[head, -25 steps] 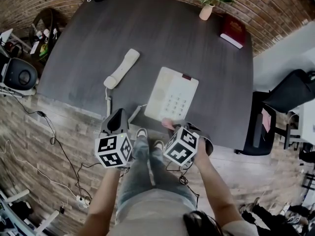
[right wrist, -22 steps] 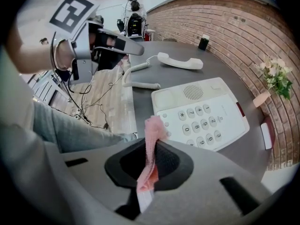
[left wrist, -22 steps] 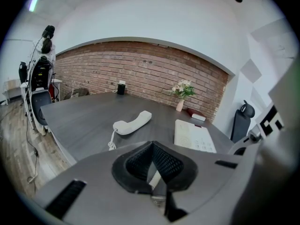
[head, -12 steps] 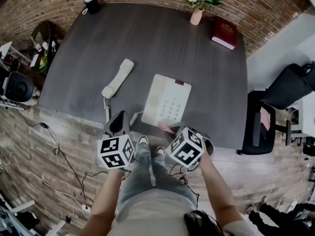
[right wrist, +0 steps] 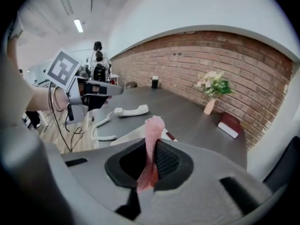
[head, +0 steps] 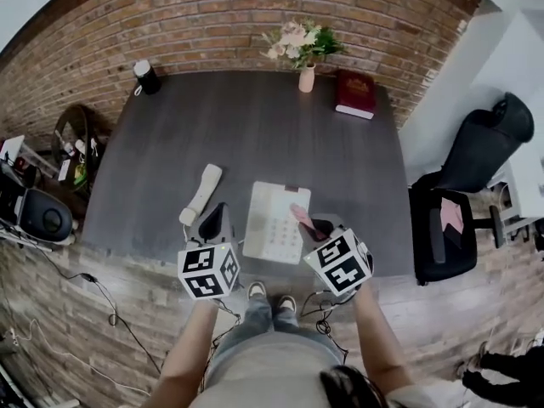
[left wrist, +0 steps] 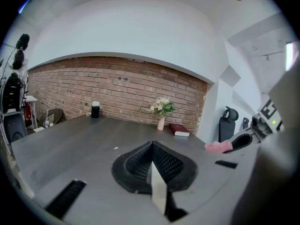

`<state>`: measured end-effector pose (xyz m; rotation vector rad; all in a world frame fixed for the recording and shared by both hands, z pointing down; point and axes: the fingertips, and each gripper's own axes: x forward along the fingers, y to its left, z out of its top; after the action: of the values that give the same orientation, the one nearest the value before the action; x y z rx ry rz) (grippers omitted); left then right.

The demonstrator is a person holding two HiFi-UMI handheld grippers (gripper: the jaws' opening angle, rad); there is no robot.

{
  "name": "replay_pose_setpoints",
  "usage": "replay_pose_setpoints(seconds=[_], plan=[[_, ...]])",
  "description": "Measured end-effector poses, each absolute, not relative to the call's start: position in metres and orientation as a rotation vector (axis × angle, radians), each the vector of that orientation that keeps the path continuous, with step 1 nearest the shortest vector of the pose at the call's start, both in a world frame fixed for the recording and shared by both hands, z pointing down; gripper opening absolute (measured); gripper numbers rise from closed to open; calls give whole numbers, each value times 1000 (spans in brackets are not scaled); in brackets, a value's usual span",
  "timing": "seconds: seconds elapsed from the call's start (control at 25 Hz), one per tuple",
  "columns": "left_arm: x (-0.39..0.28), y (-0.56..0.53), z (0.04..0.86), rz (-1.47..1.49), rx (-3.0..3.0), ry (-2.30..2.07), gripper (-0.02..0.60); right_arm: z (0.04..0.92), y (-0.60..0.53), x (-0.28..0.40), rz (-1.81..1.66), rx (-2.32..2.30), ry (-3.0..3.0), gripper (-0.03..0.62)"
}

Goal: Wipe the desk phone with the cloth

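Note:
The white desk phone (head: 274, 222) lies near the front edge of the dark table (head: 255, 126). Its handset (head: 201, 193) is off the cradle, lying to the left with the cord attached. My right gripper (head: 313, 226) is shut on a pink cloth (head: 301, 218), which sticks up over the phone's right side. In the right gripper view the cloth (right wrist: 152, 139) stands between the jaws, with the handset (right wrist: 131, 110) beyond. My left gripper (head: 218, 212) hovers between handset and phone, shut on nothing (left wrist: 152, 162).
At the table's back edge stand a flower vase (head: 305, 76), a red book (head: 355, 94) and a black cylinder (head: 146, 76). Black office chairs (head: 442, 228) stand to the right. Cables and equipment (head: 38, 215) clutter the floor at the left.
The head view has pulled back and shows more of the table and wall. Both grippers have moved forward over the table; the cloth went from the phone's front edge to above its right side.

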<state>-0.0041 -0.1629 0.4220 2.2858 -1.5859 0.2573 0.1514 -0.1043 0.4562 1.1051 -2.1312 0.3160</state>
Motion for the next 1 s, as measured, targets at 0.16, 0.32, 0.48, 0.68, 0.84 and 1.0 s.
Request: replay_pose_setpoints(seconds=[0.16, 0.32, 0.48, 0.68, 0.84, 1.0], plan=[[10, -185, 391, 216, 2366, -1579, 5, 419, -126, 184, 243, 1328, -2133, 23], [19, -201, 367, 170, 2429, -1574, 5, 396, -137, 219, 186, 1537, -2110, 23], [24, -217, 352, 134, 2462, -1569, 4, 377, -142, 257, 110, 1796, -2060, 23], [26, -229, 343, 111, 2477, -1575, 5, 344, -136, 295, -89, 2103, -1941, 23], [26, -236, 343, 112, 2475, -1577, 5, 340, -137, 309, -88, 2180, -1904, 23], [27, -239, 346, 121, 2469, -1574, 5, 342, -139, 312, -70, 2177, -1874, 21]])
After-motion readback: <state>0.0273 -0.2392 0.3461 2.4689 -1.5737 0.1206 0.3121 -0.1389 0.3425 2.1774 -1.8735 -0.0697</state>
